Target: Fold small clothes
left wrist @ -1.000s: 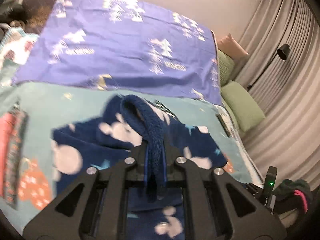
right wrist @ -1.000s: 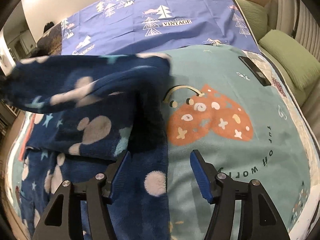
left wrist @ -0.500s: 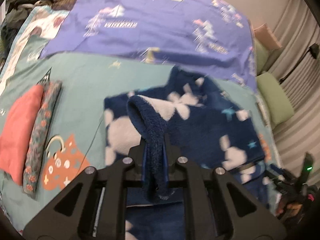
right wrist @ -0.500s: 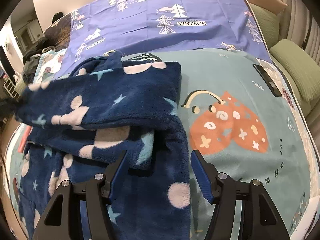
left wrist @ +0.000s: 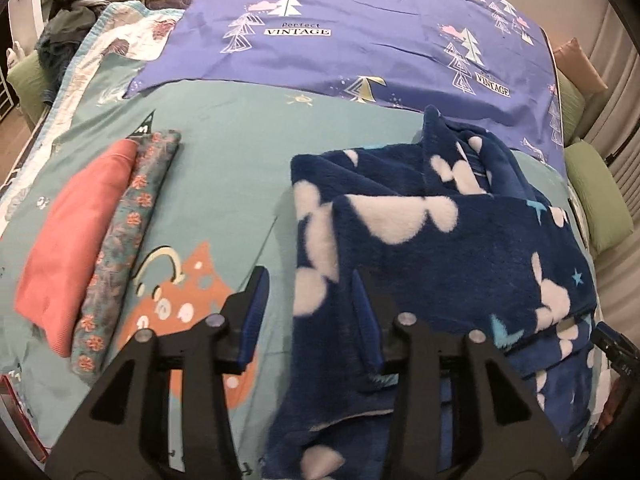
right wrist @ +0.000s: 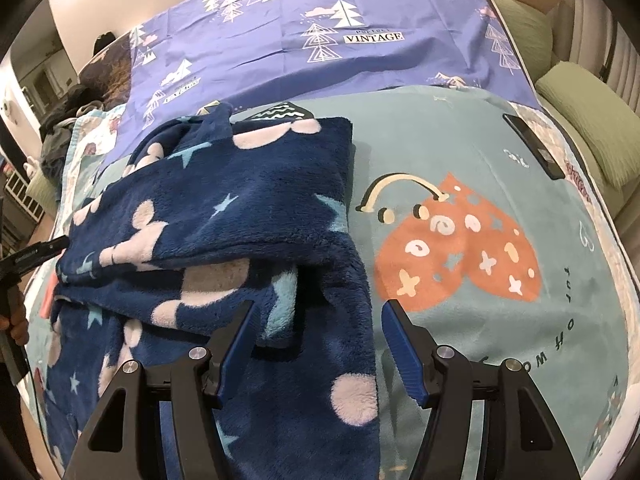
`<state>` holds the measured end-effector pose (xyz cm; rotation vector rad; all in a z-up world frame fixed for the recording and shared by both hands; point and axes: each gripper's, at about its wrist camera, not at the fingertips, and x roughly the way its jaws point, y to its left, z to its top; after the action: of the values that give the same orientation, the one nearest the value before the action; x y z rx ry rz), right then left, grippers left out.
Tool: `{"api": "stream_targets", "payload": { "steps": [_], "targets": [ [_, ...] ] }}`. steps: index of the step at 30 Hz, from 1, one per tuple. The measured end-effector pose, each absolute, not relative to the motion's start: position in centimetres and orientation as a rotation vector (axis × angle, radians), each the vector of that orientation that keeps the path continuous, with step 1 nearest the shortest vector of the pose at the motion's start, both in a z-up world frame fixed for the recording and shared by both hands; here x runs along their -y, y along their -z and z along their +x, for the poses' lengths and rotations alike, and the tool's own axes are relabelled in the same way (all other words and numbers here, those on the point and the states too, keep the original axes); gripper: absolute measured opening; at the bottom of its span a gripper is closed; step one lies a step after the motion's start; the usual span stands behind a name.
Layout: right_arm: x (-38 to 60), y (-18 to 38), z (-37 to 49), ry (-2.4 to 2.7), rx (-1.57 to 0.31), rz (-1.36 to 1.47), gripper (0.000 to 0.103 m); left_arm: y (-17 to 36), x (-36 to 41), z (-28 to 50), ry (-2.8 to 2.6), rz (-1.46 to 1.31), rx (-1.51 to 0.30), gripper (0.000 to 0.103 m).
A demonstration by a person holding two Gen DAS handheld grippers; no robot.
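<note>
A navy fleece garment (left wrist: 440, 248) with pale dots and stars lies on the teal bed cover, its upper part folded over the lower part; it also shows in the right wrist view (right wrist: 224, 208). My left gripper (left wrist: 312, 320) is open, its jaws spread over the garment's left edge, holding nothing. My right gripper (right wrist: 316, 344) is open above the garment's right lower edge, holding nothing.
Two folded pieces, a coral one (left wrist: 72, 232) and a floral grey one (left wrist: 128, 232), lie at the left of the teal cover (left wrist: 224, 152). A purple sheet (left wrist: 360, 32) covers the far bed. Green pillows (right wrist: 592, 120) and a black remote (right wrist: 532, 144) lie right.
My left gripper carried the garment's edge across, laid it down and opened, letting go. The fold now rests flat. My right gripper stayed open and barely moved.
</note>
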<state>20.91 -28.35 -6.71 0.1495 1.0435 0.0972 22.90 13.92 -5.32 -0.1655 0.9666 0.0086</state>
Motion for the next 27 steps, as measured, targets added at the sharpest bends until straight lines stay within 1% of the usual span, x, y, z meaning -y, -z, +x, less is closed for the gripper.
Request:
{"api": "stream_targets", "payload": {
  "steps": [3, 5, 6, 8, 11, 14, 16, 21, 24, 27],
  "targets": [
    [28.2, 7.3, 20.7, -0.103, -1.064, 0.147, 0.065, 5.9, -13.5, 22.2, 0.03, -0.145, -0.981, 0.045],
    [28.0, 8.0, 20.5, -0.11, -1.09, 0.14, 0.067, 7.0, -12.4, 21.6, 0.04, -0.072, -0.998, 0.045],
    [27.9, 8.5, 20.4, -0.109, -1.11, 0.132, 0.069, 7.7, -11.9, 21.2, 0.028, -0.02, -0.994, 0.046],
    [27.8, 9.8, 20.0, -0.082, -1.154, 0.097, 0.07, 7.5, -11.7, 20.6, 0.005, 0.004, -0.964, 0.048],
    [28.0, 9.0, 18.1, -0.056, -1.112, 0.1, 0.069, 5.6, -11.7, 18.4, -0.022, -0.014, -0.935, 0.048],
    [27.8, 6.7, 14.9, -0.126, -1.04, 0.119, 0.069, 3.5, -10.2, 14.0, 0.104, -0.008, -0.894, 0.048],
    [27.1, 5.4, 12.4, -0.189, -1.0, 0.104, 0.069, 3.0, -8.8, 11.2, 0.172, 0.007, -0.884, 0.053],
    [23.8, 3.6, 5.0, -0.366, -0.924, 0.043, 0.066, 3.8, -3.9, 3.6, 0.4, 0.04, -0.937, 0.054],
    [21.7, 3.5, 1.1, -0.454, -0.906, 0.006, 0.066, 4.6, -0.8, -0.9, 0.528, 0.087, -0.954, 0.054],
    [20.3, 3.9, -1.9, -0.515, -0.902, -0.027, 0.065, 4.9, 0.8, -3.5, 0.554, 0.147, -0.949, 0.055]
  ]
}}
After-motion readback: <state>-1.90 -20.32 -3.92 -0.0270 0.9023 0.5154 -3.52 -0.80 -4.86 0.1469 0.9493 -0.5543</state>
